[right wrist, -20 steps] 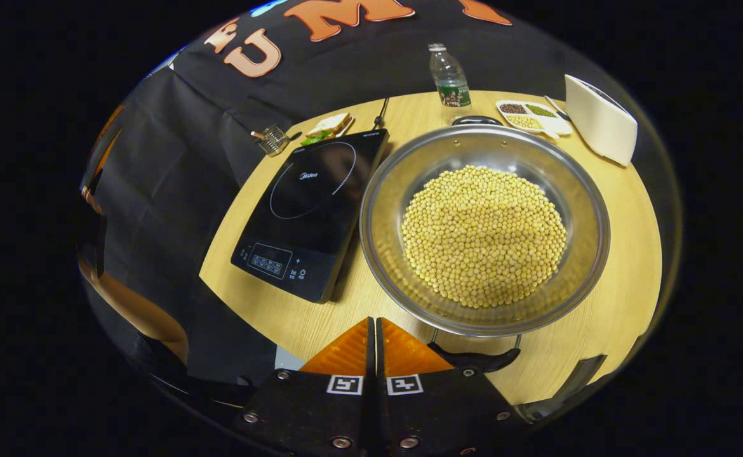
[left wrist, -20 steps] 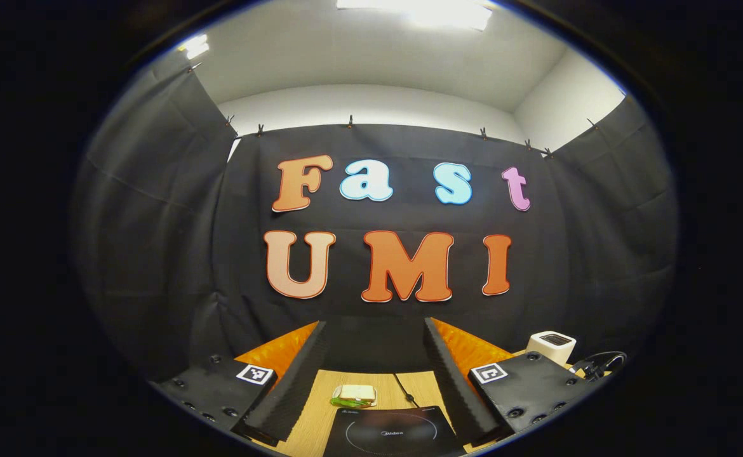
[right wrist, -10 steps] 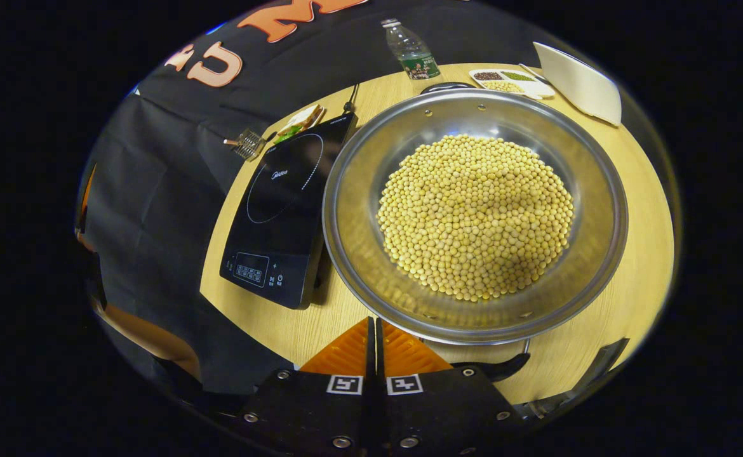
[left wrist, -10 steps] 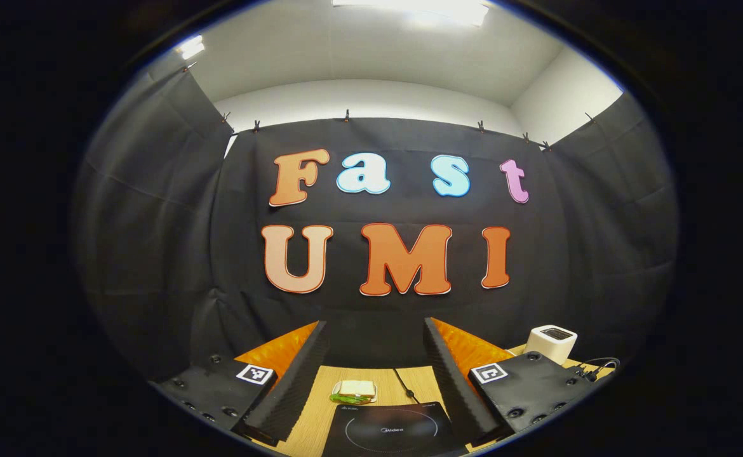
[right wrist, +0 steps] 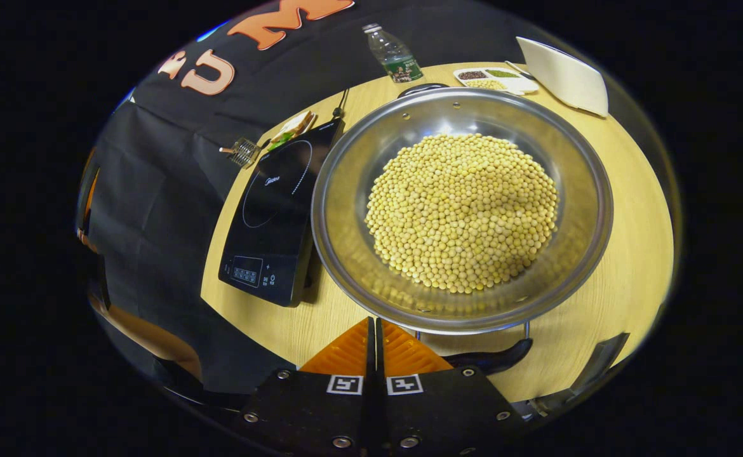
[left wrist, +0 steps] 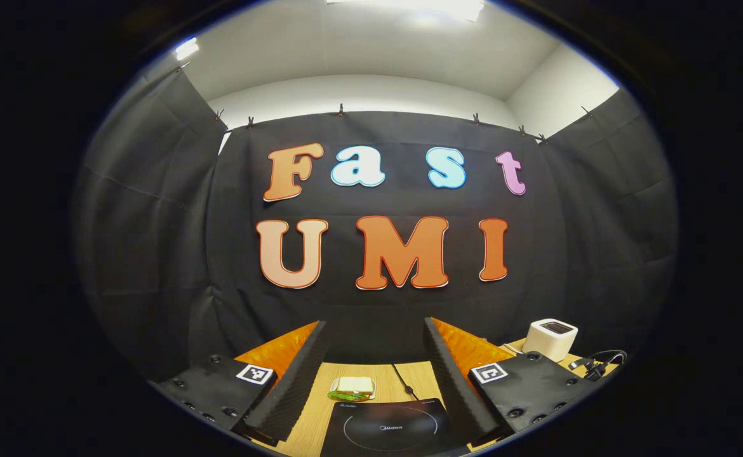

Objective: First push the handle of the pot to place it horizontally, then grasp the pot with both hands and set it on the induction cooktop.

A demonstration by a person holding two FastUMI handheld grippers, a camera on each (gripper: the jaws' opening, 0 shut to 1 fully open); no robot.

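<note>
My right gripper [right wrist: 372,333] has its two orange ribbed fingers [right wrist: 346,349] pressed flat together with nothing between them, parked just short of the near rim of the one big round stainless-steel pot [right wrist: 346,241]. The pot's black near handle [right wrist: 495,360] pokes out just right of my fingertips, and a second black handle [right wrist: 421,89] shows at the far rim. The pot sits on the round light-wood table [right wrist: 625,266], loaded with a heap of yellow soybeans [right wrist: 461,209]. Right beside it on the left is the single black glass induction cooktop [right wrist: 273,203]; I can't tell if they touch.

Further back I count one sandwich on a small plate [right wrist: 290,128], one clear plastic water bottle [right wrist: 392,54], one white divided tray [right wrist: 495,79] with three lots of grains (dark, green, yellowish), and one white toaster [right wrist: 562,76].

My left gripper [left wrist: 374,346] is up high with its fingers spread wide, nothing held, looking over the cooktop [left wrist: 390,428] and the sandwich [left wrist: 354,387] at the booth wall.
</note>
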